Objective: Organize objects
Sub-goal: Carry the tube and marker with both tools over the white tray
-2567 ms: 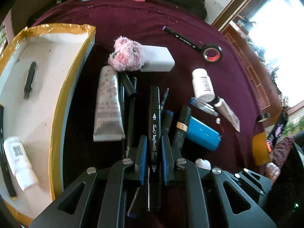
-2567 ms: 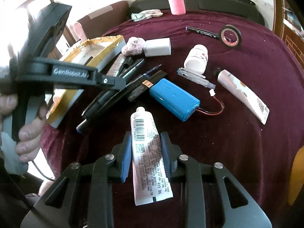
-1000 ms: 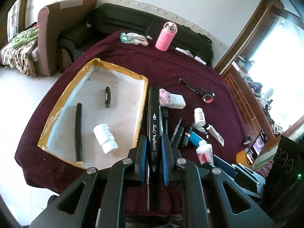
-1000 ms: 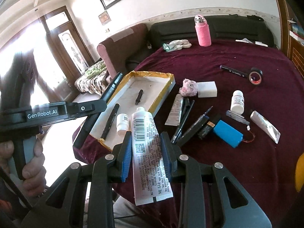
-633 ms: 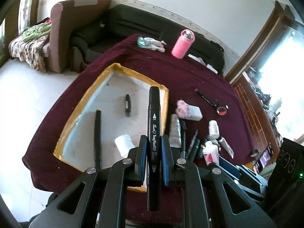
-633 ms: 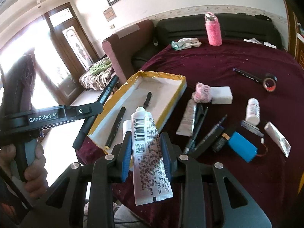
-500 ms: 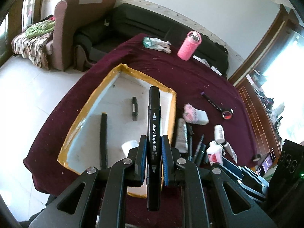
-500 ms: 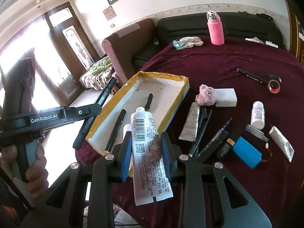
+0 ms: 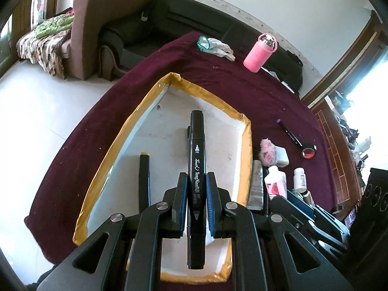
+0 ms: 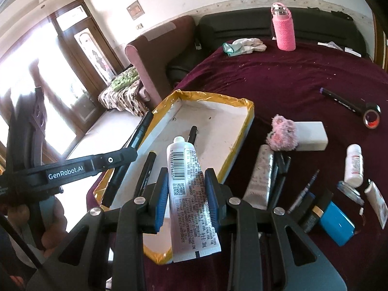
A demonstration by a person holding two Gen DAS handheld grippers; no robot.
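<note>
My left gripper [image 9: 196,181] is shut on a black art marker [image 9: 197,160] and holds it above the white tray with the yellow taped rim [image 9: 247,145]. My right gripper [image 10: 186,177] is shut on a white barcoded tube [image 10: 188,181], held above the near end of the same tray [image 10: 237,135]. The left gripper and its marker [image 10: 126,160] show at the left of the right wrist view, over the tray's left rim. A black pen [image 10: 192,133] and another black marker [image 9: 144,177] lie in the tray.
On the maroon tablecloth right of the tray lie a pink fluffy thing [image 10: 282,133], a white block [image 10: 311,138], a cream tube [image 10: 260,177], pens, a white bottle [image 10: 354,162], a blue battery pack [image 10: 337,223] and a tape roll [image 10: 371,116]. A pink bottle [image 10: 283,30] stands far back.
Both grippers have lifted their objects from the table and moved left, to above the tray. The tray now lies straight under the marker and the tube.
</note>
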